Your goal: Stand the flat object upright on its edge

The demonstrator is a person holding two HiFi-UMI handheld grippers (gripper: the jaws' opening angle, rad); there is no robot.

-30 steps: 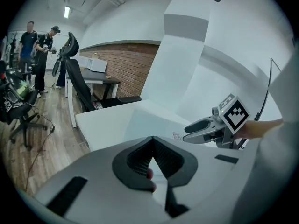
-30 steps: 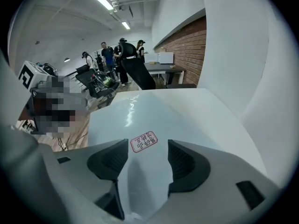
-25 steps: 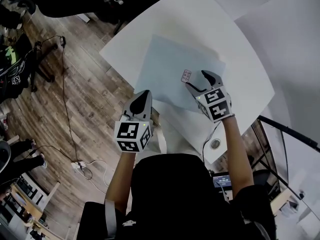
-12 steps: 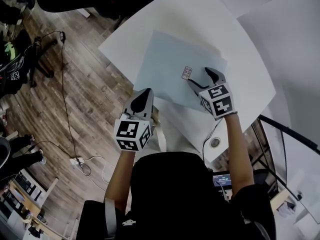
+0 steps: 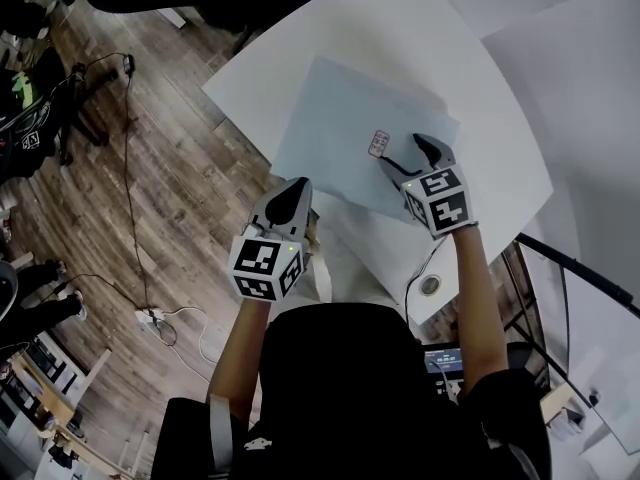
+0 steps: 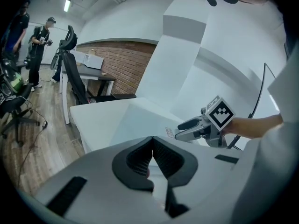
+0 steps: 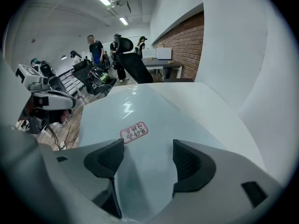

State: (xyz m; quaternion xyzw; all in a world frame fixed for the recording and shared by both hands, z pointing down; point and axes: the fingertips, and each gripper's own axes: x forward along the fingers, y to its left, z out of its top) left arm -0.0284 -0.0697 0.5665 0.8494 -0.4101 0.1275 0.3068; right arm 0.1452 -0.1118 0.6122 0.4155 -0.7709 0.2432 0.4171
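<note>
A small flat card point(image 5: 378, 144) with a red border and red print lies flat on the pale blue mat point(image 5: 330, 118); it also shows in the right gripper view point(image 7: 134, 132) and, small, in the left gripper view point(image 6: 170, 132). My right gripper point(image 5: 408, 154) hovers just behind the card, its jaws open and nothing between them point(image 7: 147, 157). The card lies just ahead of the left fingertip. My left gripper point(image 5: 285, 200) is shut and empty, held off the table's near left edge point(image 6: 153, 157).
The white round table point(image 5: 400, 38) carries the mat; a second white surface point(image 5: 590, 98) lies to the right. Wooden floor with cables point(image 5: 130, 168) is on the left. Office chairs point(image 7: 133, 64) and people stand in the far background.
The right gripper has slid slightly forward and to the right, staying just behind the card. The left gripper has barely moved.
</note>
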